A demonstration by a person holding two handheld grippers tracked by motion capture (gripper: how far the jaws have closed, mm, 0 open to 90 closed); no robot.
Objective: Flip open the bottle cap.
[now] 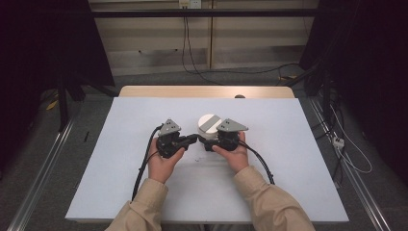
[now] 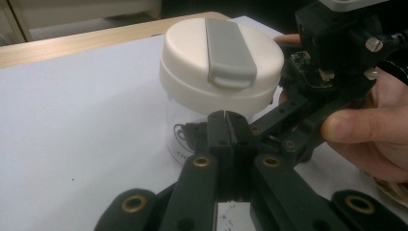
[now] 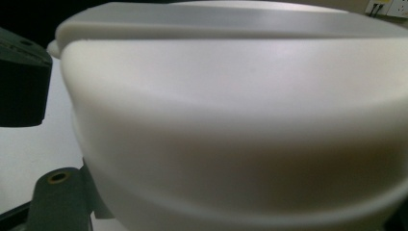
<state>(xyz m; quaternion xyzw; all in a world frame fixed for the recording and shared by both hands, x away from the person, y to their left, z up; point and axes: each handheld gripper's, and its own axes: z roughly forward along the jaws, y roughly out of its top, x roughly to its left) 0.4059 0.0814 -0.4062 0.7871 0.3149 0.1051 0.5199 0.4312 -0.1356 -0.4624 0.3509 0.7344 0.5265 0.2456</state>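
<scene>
High view: a clear jar (image 1: 209,126) with a cream lid (image 1: 208,120) and a grey flap (image 1: 210,124) stands upright on the white table (image 1: 120,159), slightly toward 12 o'clock of the table's centre. The left gripper (image 1: 193,139) lies at about 8 o'clock of the jar, pointing toward 3 o'clock, with its tips near the jar's base. The right gripper (image 1: 207,143) sits at about 4 o'clock of the jar, just beside it. Left gripper view: the two black jaws are pressed flat together with nothing between them, the tips just short of the jar's glass wall (image 2: 179,139) below the lid (image 2: 192,72); the right gripper (image 2: 284,122) reaches in from 3 o'clock, held by a hand (image 2: 370,130), its tips at the jar's lower wall. Right gripper view: the lid (image 3: 240,120) is very close to the camera. The right jaws are nearly closed; whether they pinch any part of the jar cannot be told.
</scene>
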